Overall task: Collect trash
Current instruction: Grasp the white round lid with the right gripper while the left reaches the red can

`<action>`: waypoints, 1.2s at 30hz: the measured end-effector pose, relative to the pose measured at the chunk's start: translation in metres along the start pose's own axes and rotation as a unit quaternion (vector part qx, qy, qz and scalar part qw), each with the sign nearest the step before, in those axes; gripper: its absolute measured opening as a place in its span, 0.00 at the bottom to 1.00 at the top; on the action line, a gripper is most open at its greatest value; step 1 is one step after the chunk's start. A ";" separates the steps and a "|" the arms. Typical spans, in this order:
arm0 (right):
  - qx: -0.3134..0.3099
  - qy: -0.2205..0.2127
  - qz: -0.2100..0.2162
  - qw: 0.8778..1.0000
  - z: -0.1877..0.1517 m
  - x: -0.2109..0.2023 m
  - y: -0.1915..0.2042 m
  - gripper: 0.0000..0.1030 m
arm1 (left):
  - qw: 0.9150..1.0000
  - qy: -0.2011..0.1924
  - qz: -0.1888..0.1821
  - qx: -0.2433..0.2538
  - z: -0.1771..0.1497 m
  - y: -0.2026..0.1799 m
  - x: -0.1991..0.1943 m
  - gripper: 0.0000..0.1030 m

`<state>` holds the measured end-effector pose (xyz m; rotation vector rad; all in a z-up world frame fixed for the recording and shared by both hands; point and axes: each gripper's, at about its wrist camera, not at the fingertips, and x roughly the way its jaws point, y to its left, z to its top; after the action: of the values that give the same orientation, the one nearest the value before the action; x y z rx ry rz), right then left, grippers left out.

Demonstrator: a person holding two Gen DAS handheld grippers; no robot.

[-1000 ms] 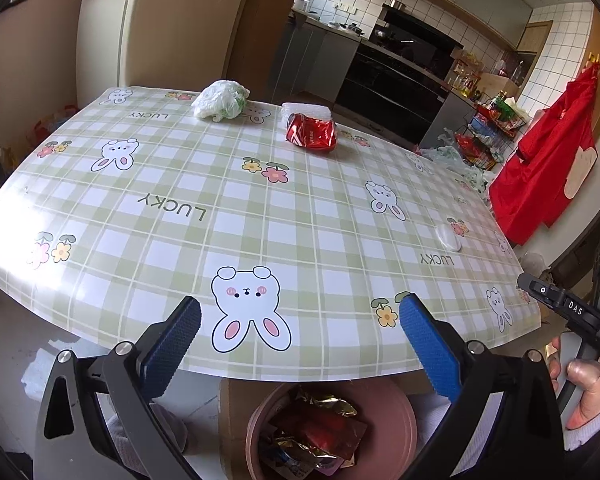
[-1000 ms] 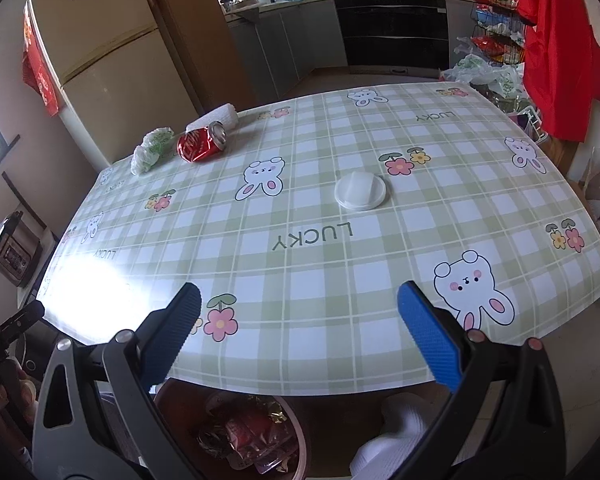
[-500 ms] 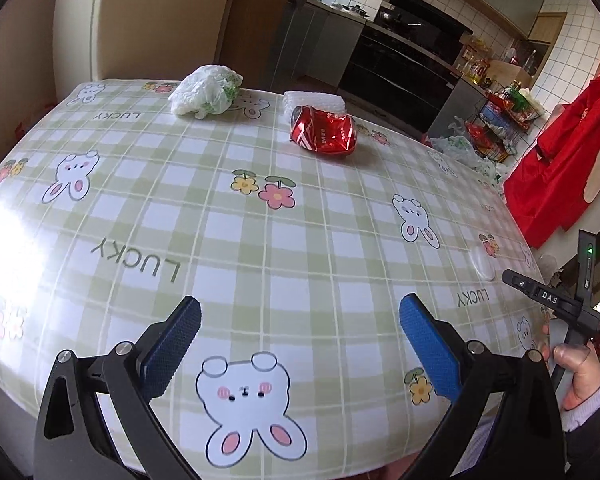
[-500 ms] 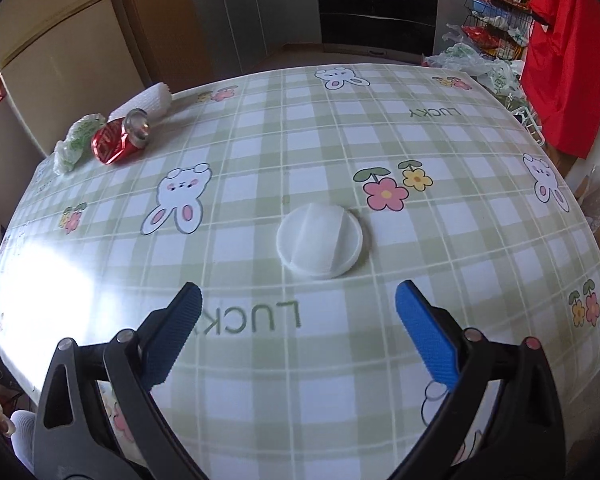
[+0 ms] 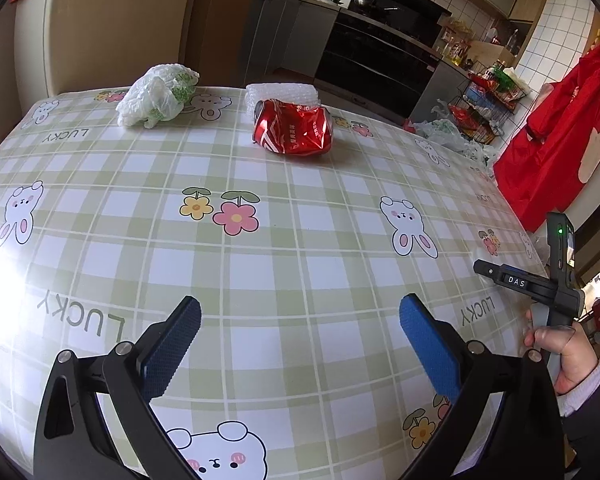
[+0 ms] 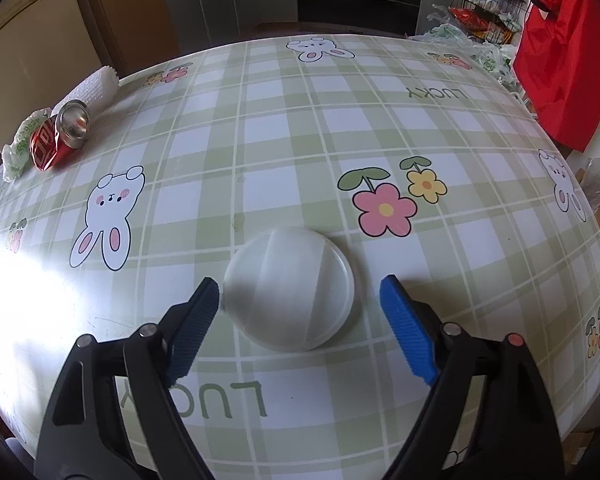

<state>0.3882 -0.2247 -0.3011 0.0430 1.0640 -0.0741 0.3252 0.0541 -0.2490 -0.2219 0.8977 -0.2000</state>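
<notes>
- Right wrist view: the right gripper (image 6: 300, 300) is spread wide, grasping nothing; its blue pads flank the white plastic lid (image 6: 290, 289) at lower centre, left pad nearly touching the rim, right pad just clear.
- Left wrist view: the left gripper (image 5: 300, 336) is released and empty, low in the frame, well apart from any trash.
- Trash on the table (image 5: 260, 288): one white plastic lid; one crushed red can (image 5: 294, 128), upper centre; one crumpled plastic bag (image 5: 156, 94), upper left; one bubble-wrap roll (image 5: 284, 92) behind the can.
- Progress, judged: four items uncollected; none lifted. The lid appears next.
</notes>
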 end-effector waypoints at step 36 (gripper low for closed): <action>-0.015 -0.064 0.118 0.991 0.012 -0.031 0.036 0.65 | 1.000 -0.006 0.009 0.006 0.171 0.031 0.153 0.73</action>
<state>0.3861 -0.1883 -0.2683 0.1348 0.9254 0.1503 0.5555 0.0613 -0.2685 -0.2031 0.8865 -0.1884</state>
